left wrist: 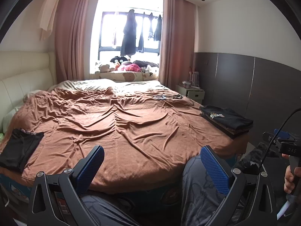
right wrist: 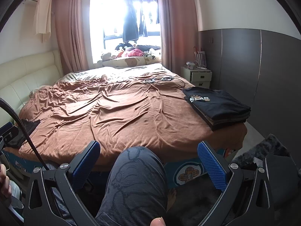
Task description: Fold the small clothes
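A bedroom lies ahead of you: a wide bed (left wrist: 116, 116) under a wrinkled rust-brown blanket, a cream padded headboard (left wrist: 24, 75) on the left, pink curtains (left wrist: 71, 37) framing a bright window (left wrist: 129, 28) where dark garments hang. Plush toys (left wrist: 122, 64) crowd the sill, and a small nightstand (right wrist: 199, 75) stands by the grey wall panels on the right. A tangle of cables (right wrist: 160, 80) rests on the blanket towards the far side.

Your left tongs (left wrist: 152, 166) are held at the foot of the bed, fingers spread wide apart with nothing between them but the blanket edge and your knee in grey patterned trousers (right wrist: 135, 179). Your right tongs (right wrist: 148, 163) are likewise wide apart and empty, hovering above that same knee.

The small clothes sit in two places. A neat stack of folded clothes (right wrist: 220, 107), topped by a black shirt with a paw-print logo, lies on the bed's right near corner. A dark unfolded garment (left wrist: 18, 148) lies flat on the left near corner, well apart from the stack. Neither of your tongs touches either one. Your right hand (left wrist: 290, 179) shows at the edge of the left wrist view, gripping its handle.
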The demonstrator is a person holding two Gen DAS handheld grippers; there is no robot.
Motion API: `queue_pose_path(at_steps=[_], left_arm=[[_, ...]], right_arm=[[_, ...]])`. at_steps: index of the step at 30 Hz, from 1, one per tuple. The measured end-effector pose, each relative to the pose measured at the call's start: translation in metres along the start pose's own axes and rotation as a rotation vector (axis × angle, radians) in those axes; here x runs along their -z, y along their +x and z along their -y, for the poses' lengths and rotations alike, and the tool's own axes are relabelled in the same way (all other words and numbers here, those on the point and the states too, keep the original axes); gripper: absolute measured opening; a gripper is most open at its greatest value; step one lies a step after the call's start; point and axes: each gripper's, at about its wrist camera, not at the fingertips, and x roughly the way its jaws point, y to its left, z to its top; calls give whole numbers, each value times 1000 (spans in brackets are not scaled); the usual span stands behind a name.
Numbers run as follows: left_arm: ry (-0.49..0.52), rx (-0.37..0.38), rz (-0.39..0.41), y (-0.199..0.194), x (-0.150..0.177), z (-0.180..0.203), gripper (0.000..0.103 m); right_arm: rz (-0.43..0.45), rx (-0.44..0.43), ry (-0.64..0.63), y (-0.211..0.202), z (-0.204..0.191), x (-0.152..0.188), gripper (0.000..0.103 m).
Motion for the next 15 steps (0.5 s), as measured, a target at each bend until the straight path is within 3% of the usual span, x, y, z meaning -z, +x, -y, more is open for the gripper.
queue_pose_path(at_steps=[15], left_arm=[[-5, 3, 18, -9, -5, -1, 103]], right_arm=[[4, 17, -11, -3, 6, -3, 103]])
